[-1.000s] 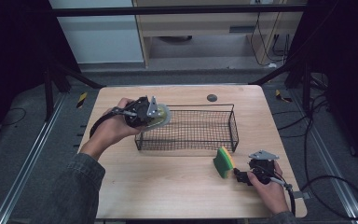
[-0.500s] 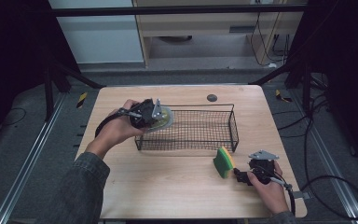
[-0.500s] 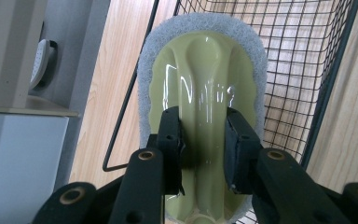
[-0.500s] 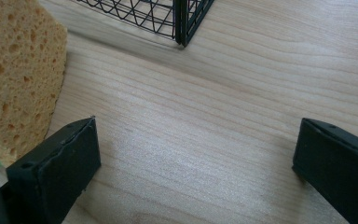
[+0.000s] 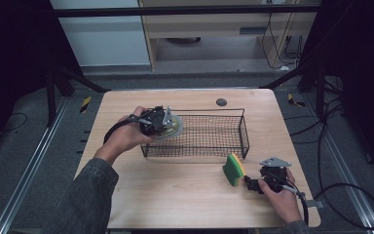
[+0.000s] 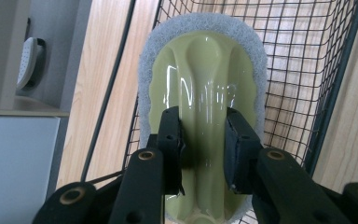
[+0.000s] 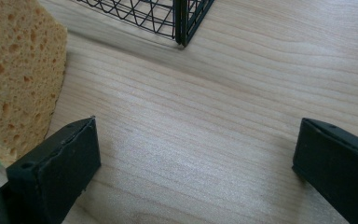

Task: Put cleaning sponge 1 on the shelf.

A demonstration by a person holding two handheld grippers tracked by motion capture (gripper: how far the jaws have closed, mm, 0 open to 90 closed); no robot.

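The left gripper (image 5: pixel 161 122) is held over the left end of the black wire basket (image 5: pixel 233 127). Its jaws are clamped on the raised central ridge of a pale green scrubber (image 6: pixel 205 93), one pad on each side of that ridge. In the left gripper view the scrubber extends forward from the jaws, glossy green plastic facing the camera and a grey-white scouring pad showing as a border round its edge. Beyond the jaw tips and on both sides of them lies the mesh of the basket; the scrubber sits above it, and whether it touches the wire cannot be told. In the high view the scrubber (image 5: pixel 174 127) overlaps the basket's left rim.

The right gripper (image 5: pixel 258 184) rests low on the desk (image 5: pixel 185 195) near its front right corner, held by the person's right hand (image 5: pixel 282 200). Its jaws stand wide apart with nothing between them but bare wood. A yellow and green sponge (image 5: pixel 233 169) stands on edge just outside the left jaw in the right gripper view, its porous yellow face (image 7: pixel 18 74) close beside that jaw; contact cannot be confirmed. Ahead of the jaws, a corner of the basket (image 7: pixel 182 18) stands on the desk, apart from the sponge.
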